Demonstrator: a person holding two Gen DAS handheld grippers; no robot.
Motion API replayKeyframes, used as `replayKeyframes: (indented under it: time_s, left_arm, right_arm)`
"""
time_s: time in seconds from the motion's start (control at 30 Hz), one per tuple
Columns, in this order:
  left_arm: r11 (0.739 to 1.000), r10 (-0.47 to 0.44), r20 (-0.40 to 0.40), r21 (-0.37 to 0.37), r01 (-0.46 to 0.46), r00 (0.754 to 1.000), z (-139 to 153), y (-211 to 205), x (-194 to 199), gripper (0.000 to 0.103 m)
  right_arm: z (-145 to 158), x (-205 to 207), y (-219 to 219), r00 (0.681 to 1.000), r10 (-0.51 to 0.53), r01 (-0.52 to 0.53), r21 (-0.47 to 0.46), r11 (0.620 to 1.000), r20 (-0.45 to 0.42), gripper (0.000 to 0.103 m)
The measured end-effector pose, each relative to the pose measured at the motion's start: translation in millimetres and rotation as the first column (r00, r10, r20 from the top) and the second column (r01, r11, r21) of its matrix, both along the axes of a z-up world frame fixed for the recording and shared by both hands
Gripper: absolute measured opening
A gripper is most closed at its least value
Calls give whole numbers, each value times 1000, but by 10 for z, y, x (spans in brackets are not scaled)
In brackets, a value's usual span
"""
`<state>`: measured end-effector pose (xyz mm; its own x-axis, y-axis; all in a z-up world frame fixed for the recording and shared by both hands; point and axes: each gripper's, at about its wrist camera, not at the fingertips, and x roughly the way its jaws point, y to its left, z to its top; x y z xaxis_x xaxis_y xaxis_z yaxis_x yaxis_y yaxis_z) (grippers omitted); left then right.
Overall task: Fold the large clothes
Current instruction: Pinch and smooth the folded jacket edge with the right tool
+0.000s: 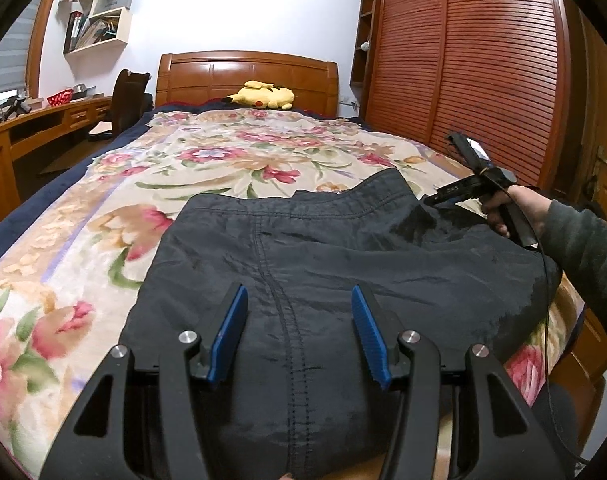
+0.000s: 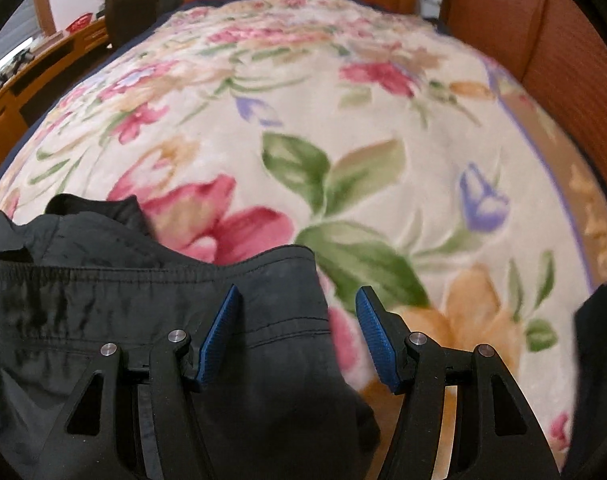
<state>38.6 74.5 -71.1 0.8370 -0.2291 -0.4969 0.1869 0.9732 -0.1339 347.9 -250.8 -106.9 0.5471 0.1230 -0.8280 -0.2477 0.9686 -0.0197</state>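
A pair of black trousers (image 1: 343,256) lies on the floral bedspread (image 1: 207,160), folded lengthwise with a stitched seam running toward me. My left gripper (image 1: 299,300) is open and empty, hovering just above the near part of the trousers. My right gripper (image 2: 297,296) is open, its blue pads (image 2: 223,320) spread over the waistband corner of the trousers (image 2: 143,304). In the left wrist view the right gripper (image 1: 435,200) sits at the trousers' far right edge, held by a hand.
A yellow plush toy (image 1: 263,96) lies at the wooden headboard (image 1: 247,76). A slatted wooden wardrobe (image 1: 483,60) stands along the bed's right side. A desk (image 1: 35,124) and a chair (image 1: 123,100) stand to the left.
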Motion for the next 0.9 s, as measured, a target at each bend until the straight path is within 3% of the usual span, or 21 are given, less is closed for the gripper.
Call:
replayKeyframes:
  time_s: [0.03, 0.1, 0.17, 0.27, 0.37, 0.47, 0.53, 0.63, 0.67, 0.77, 0.9]
  left_arm:
    - [1000, -1, -1, 2, 1, 1000, -2, -8, 9, 53]
    - [1000, -1, -6, 5, 1, 1000, -14, -12, 21, 53]
    - [1000, 0, -9, 7, 0, 1000, -23, -11, 24, 53]
    - [1000, 1, -15, 6, -1, 1000, -35, -15, 40, 53]
    - [1000, 1, -16, 10, -1, 1000, -50, -30, 46, 53]
    - [1000, -10, -24, 0, 10, 1000, -53, -53, 40, 53]
    - [1000, -15, -19, 5, 15, 1000, -44, -78, 31, 53]
    - [1000, -19, -17, 4, 19, 1000, -42, -96, 24, 53]
    - [1000, -19, -15, 4, 19, 1000, -40, -101, 18, 53]
    - [1000, -18, -10, 8, 18, 1000, -29, -120, 16, 53]
    - [1000, -19, -12, 16, 19, 1000, -48, -147, 7, 53]
  right_arm:
    - [-25, 4, -2, 1000, 8, -8, 16, 1000, -7, 55]
    - [-36, -7, 15, 999, 34, -34, 33, 999, -9, 28]
    - [-9, -29, 56, 998, 63, -63, 9, 998, 10, 10]
    - [120, -101, 87, 993, 85, -84, -18, 996, 79, 6]
    - [349, -196, 24, 978, 55, -53, -19, 998, 203, 5]
    - [486, -182, -140, 956, -80, 100, -56, 993, 282, 4]
    - [450, -99, -166, 957, -132, 158, -82, 984, 257, 5]
    - [361, -35, -155, 975, -121, 143, -111, 983, 184, 11]
    - [366, -53, -147, 974, -128, 153, -125, 980, 187, 20]
    - [459, -231, -121, 970, -103, 133, -122, 984, 221, 60]
    - [553, -519, 97, 970, -16, 48, -127, 991, 243, 62]
